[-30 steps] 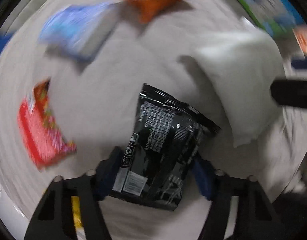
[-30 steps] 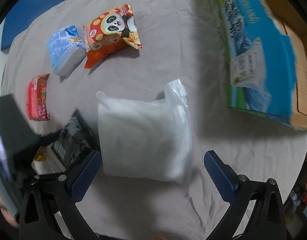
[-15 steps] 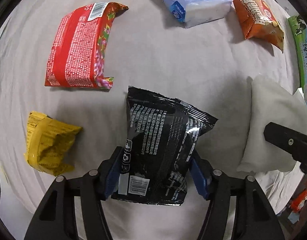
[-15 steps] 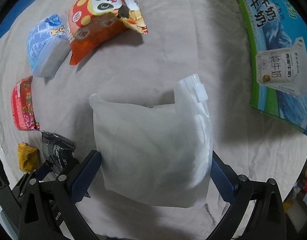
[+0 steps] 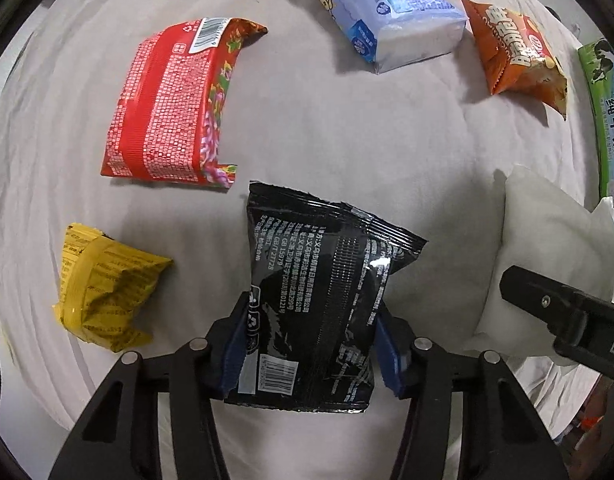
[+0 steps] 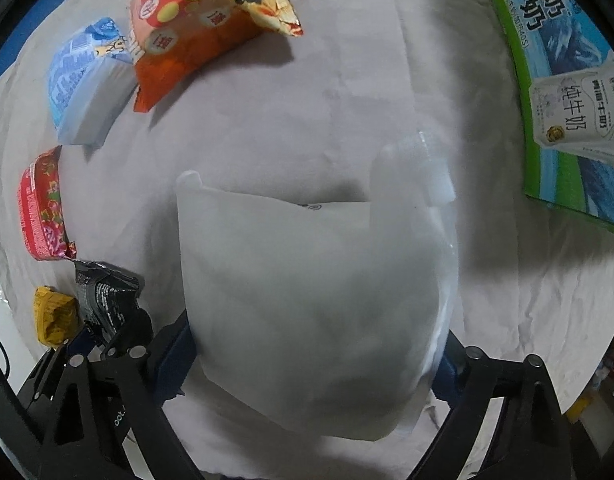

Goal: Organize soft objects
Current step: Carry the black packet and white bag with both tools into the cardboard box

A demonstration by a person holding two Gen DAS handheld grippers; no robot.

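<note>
Looking down the left gripper (image 5: 309,354), only that view shows its jaws clamped on the black bag (image 5: 319,304), having just closed tighter than a second ago. The right gripper (image 6: 315,364) has narrowed its jaws around the white pouch (image 6: 315,292) on the desk (image 6: 367,92); contact is unclear. Beyond lie one yellow, one red, one blue, one orange packet.

Black frames, silver screws, blue-padded fingers (image 5: 233,344).
</note>
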